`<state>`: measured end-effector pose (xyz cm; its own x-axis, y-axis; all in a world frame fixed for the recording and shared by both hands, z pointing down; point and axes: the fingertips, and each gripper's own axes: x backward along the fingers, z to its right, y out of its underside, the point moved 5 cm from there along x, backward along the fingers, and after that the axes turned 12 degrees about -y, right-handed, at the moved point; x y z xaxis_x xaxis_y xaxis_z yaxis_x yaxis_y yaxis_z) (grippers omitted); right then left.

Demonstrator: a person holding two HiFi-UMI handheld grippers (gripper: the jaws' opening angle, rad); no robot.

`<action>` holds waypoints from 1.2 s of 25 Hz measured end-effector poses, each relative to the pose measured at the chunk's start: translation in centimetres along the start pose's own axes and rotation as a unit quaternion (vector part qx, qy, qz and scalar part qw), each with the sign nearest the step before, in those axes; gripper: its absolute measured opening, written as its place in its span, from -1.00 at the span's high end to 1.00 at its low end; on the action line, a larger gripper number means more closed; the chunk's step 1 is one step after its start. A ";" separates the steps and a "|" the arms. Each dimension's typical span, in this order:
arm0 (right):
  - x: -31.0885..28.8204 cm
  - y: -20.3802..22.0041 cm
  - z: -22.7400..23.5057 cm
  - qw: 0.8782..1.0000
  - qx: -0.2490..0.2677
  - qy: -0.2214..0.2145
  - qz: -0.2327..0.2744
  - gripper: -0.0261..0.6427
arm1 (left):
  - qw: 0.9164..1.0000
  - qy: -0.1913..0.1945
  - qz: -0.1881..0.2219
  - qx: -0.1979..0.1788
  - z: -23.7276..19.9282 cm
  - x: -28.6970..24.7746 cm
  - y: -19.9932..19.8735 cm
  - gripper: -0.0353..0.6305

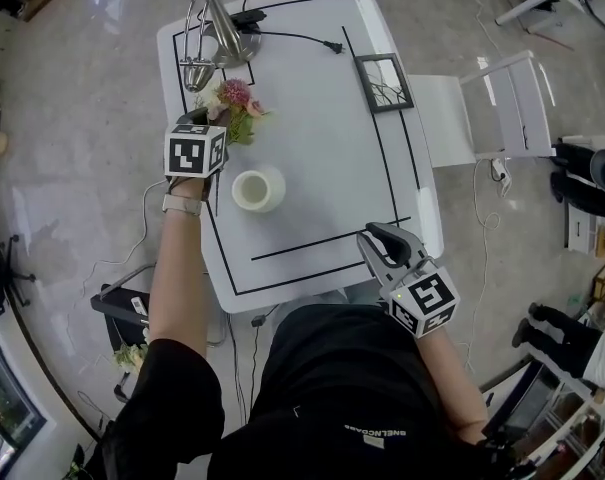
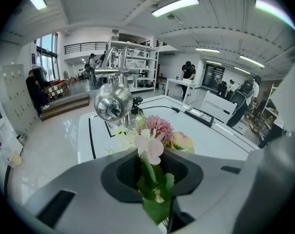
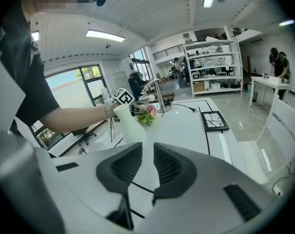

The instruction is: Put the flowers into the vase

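A small bunch of flowers (image 1: 234,101) with a pink bloom, pale blossoms and green leaves hangs over the far left of the white table (image 1: 322,168). My left gripper (image 1: 210,121) is shut on its stems. In the left gripper view the flowers (image 2: 156,133) rise from between the jaws of that gripper (image 2: 156,182). A white vase (image 1: 258,189) stands upright just right of the left gripper, seen too in the right gripper view (image 3: 128,126). My right gripper (image 1: 381,241) hovers at the table's near right edge, with a narrow gap between its jaws (image 3: 146,165) and nothing in it.
A chrome desk lamp (image 1: 208,30) stands at the far left corner, its black cable (image 1: 300,37) trailing right. A dark picture frame (image 1: 383,81) lies at the far right of the table. A white chair (image 1: 504,100) stands beyond the right edge.
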<state>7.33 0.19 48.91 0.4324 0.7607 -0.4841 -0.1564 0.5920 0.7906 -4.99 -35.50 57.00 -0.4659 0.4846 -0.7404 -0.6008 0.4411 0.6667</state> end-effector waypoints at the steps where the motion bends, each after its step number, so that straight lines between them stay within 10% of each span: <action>1: 0.0 0.0 0.0 1.000 0.001 -0.003 0.002 0.74 | 1.000 0.003 0.005 0.002 0.0 0.5 -0.2 0.62; 18: 1.3 -1.0 -0.7 0.997 0.044 -0.063 0.015 0.74 | 0.996 -0.035 0.084 0.001 0.7 12.0 -3.3 0.65; 30: 1.0 -2.7 -1.4 0.992 0.079 -0.098 0.028 0.74 | 0.976 -0.073 0.204 0.011 1.7 22.1 -9.0 0.66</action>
<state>6.96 -0.26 45.78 0.5930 0.7161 -0.3681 -0.0514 0.4899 0.8703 -8.76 -27.47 34.81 -0.5650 0.7251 -0.3937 -0.3697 0.2040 0.9065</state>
